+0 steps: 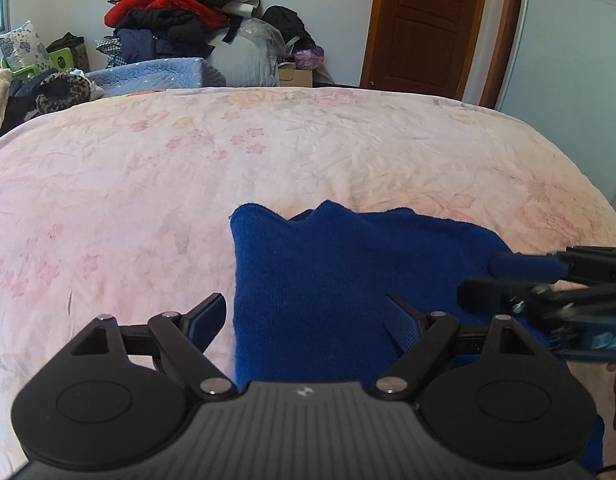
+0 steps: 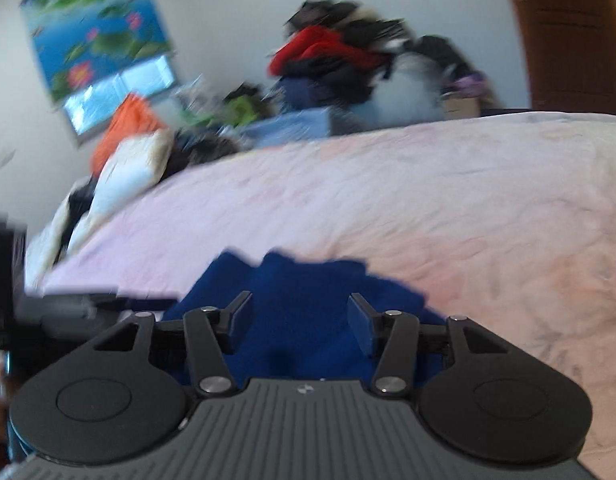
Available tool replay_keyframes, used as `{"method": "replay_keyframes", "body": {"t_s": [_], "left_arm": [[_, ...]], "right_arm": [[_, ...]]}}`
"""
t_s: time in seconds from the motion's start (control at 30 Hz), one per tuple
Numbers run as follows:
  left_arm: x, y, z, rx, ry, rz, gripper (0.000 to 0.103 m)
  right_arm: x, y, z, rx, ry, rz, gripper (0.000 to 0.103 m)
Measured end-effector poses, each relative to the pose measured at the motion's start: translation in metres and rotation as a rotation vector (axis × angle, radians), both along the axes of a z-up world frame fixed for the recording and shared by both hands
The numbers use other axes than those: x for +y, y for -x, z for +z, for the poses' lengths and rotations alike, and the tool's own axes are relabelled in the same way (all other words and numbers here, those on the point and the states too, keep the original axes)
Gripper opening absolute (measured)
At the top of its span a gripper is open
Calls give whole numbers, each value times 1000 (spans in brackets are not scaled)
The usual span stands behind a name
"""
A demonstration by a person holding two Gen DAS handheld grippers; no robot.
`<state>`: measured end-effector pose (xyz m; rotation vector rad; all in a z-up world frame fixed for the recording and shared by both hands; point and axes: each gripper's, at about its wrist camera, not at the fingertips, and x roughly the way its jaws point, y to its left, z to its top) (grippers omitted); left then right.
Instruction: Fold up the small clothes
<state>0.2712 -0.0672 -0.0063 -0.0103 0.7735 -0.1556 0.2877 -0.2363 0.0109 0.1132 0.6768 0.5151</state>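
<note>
A dark blue knit garment (image 1: 348,280) lies flat on the pink floral bedspread (image 1: 147,200), its far edge uneven with a notch. My left gripper (image 1: 305,320) hovers open over the garment's near left edge. Its left finger is over the bedspread and its right finger over the blue cloth, with nothing pinched. My right gripper (image 1: 478,280) reaches in from the right over the garment's right side, fingers apart. In the blurred right wrist view, the right gripper (image 2: 299,320) is open above the blue garment (image 2: 299,280), with nothing between its pads.
A heap of red, black and navy clothes (image 1: 175,12) and a folded light blue blanket (image 1: 155,74) sit beyond the bed's far edge. Pillows and bags (image 1: 23,44) are at the far left. A brown door (image 1: 424,24) stands at the back right.
</note>
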Motion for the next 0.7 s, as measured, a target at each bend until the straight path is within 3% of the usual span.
{"method": "replay_keyframes", "body": {"t_s": [0.07,0.13,0.2,0.27,0.33,0.43,0.57,0.7], "left_arm": [[-1,3,0,4,-9,9,85],[-2,8,0,-3,-13,14,85],[-4,12,0,-11,-29,9,85],[-6,16,1,-19,-46,15,85],[-7,20,2,-28,-51,20,85],[-8,26,2,-23,-53,29,85],[-6,31,2,-29,-66,26,86],[5,32,6,-44,-59,8,88]], "right_arm": [[3,-2,-7,1,134,-92,57],[-9,4,-5,-9,127,-177,60],[-17,19,6,-26,30,-143,62],[-12,34,14,-42,8,-81,67],[-1,43,12,-40,67,-38,80],[3,40,-3,7,165,-68,81],[-24,43,0,33,9,-144,82],[-45,44,1,52,-47,-198,99]]}}
